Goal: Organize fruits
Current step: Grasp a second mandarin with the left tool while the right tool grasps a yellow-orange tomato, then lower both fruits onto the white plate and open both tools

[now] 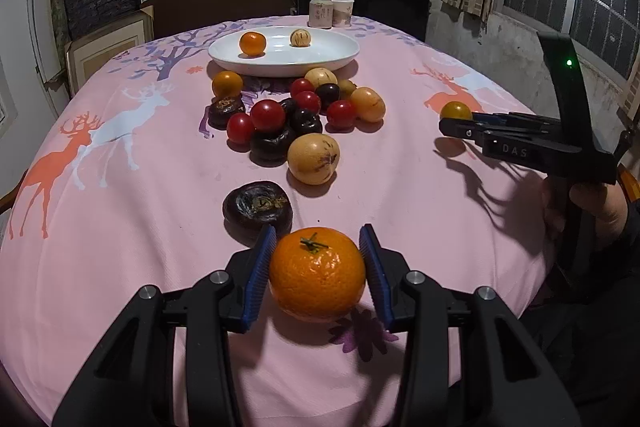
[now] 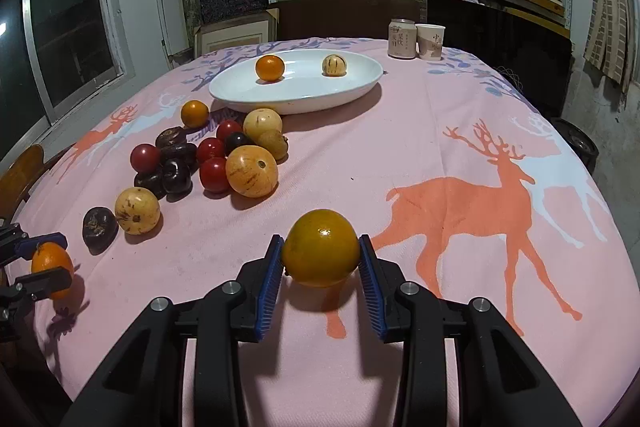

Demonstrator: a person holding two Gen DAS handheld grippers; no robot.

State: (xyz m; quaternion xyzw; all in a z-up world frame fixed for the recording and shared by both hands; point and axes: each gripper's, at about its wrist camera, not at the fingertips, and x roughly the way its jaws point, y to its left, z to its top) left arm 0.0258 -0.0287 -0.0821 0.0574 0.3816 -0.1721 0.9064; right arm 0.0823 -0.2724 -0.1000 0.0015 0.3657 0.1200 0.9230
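My left hand-held gripper [image 1: 318,269] was clamped on a tangerine [image 1: 317,273], pads touching both its sides, jaws apart only by the fruit's width. It appeared lifted slightly off the surface [image 1: 400,187], judging by the shadow beneath. My right hand-held gripper [image 2: 321,259] was likewise closed on a yellow-orange fruit [image 2: 320,247], held above the cloth. Risk noted: both fruits are round and smooth, gripped near the pad tips, so either could roll out if tilted or squeezed unevenly during carry. Beyond lay a dark fruit [image 1: 257,207], then the mixed pile [image 1: 296,115] of red, dark and yellow fruits, close together; a low pass could scatter them. The plate [image 1: 340,57] beyond already held two fruits.
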